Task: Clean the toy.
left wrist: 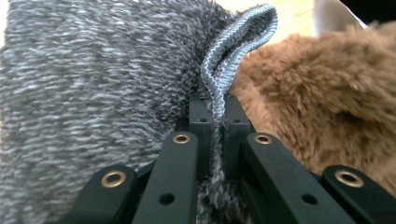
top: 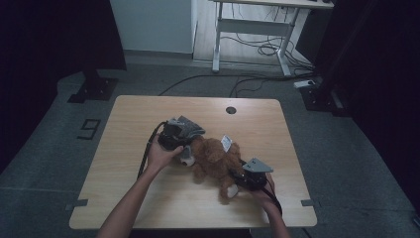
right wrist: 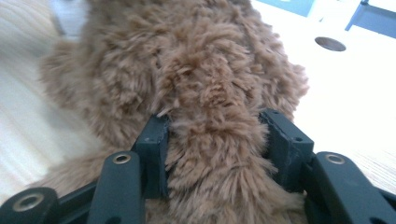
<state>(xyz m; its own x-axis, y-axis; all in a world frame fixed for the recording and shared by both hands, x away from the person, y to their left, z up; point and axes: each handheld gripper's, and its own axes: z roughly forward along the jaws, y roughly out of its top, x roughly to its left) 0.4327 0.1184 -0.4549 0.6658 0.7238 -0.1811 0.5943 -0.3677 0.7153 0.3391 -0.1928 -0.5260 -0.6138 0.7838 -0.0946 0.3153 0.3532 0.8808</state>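
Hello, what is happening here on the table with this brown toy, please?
A person at a wooden table works with a handheld tool in each hand. The left tool is shut on the ribbed edge of a grey knitted garment, beside the head end of a brown plush toy. The right tool grips a furry limb of the toy between its jaws. The toy lies mid-table; the garment seems not yet pulled over it.

Brown plush bear lying mid-table; grey knit garment bunched at its head.
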